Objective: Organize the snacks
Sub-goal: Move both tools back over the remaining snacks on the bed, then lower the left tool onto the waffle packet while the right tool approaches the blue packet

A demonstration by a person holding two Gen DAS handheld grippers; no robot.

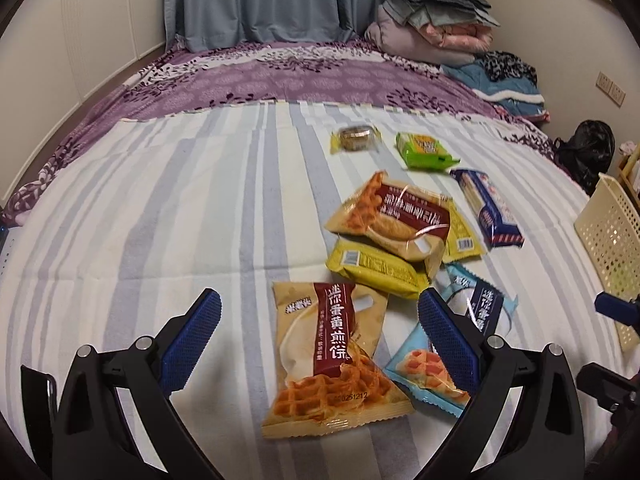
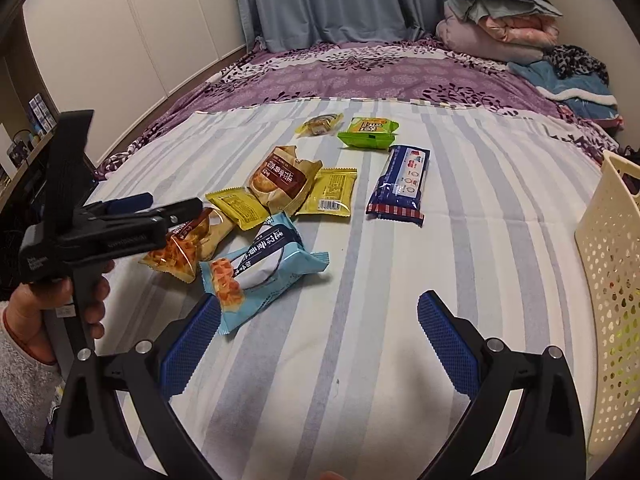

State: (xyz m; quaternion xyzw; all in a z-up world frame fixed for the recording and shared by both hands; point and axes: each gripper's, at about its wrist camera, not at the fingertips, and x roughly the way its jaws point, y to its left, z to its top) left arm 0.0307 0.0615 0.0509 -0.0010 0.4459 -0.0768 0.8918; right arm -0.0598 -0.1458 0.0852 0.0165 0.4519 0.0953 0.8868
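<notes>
Fingers apart both sides: left gripper (image 1: 320,334) straddles waffle packet (image 1: 334,360) on bed (image 1: 160,220), right gripper (image 2: 320,332) holds nothing. Lower squarely, pinch packet mid-body, avoid blue packet (image 1: 430,376); basket (image 2: 608,280) right.

My left wrist camera sits low over the striped white-and-grey bedsheet (image 1: 160,200), facing the blue curtain (image 1: 256,0), very near the tan waffle snack packet (image 1: 332,356). My right wrist camera looks the same way from further right, beside the cream perforated plastic basket (image 2: 612,280). Both share the snack pile, the light-blue waffle packet (image 2: 264,268) and the folded blankets (image 1: 432,16).
</notes>
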